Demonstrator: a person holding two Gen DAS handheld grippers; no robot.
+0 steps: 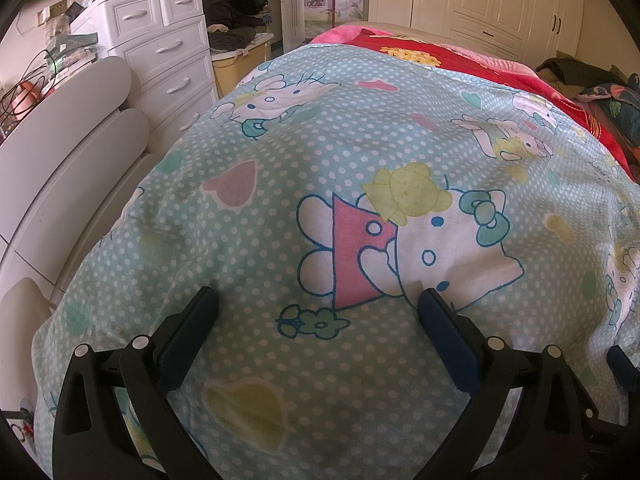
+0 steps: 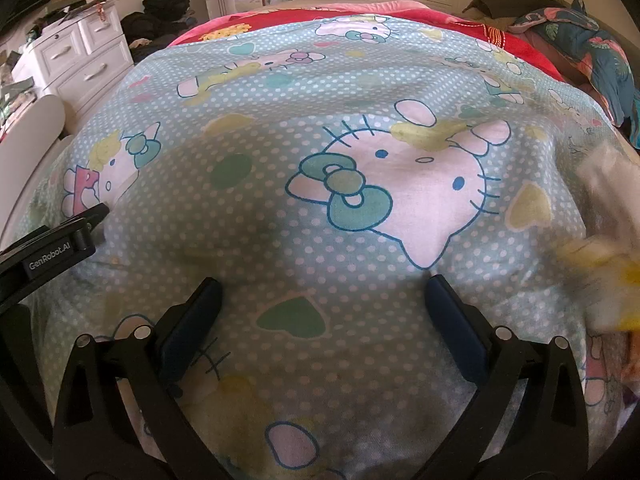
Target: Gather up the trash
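Over on the far left sits a white plastic drawer chest (image 1: 160,52). Left gripper (image 1: 318,300) and right gripper (image 2: 322,288) hover over the mint polka-dot cartoon-cat bedspread (image 2: 248,208), jaws spread, gripping nothing. Blurry white-and-yellow crumpled wrapper trash (image 2: 600,248) lies at the right edge.

Quilt (image 1: 320,168) covers bed; drawers (image 1: 160,52) stand left

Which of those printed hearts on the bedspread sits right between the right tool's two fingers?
The dark green heart on the bedspread. It lies between the open right tool fingers; the yellow hearts sit off to the sides.
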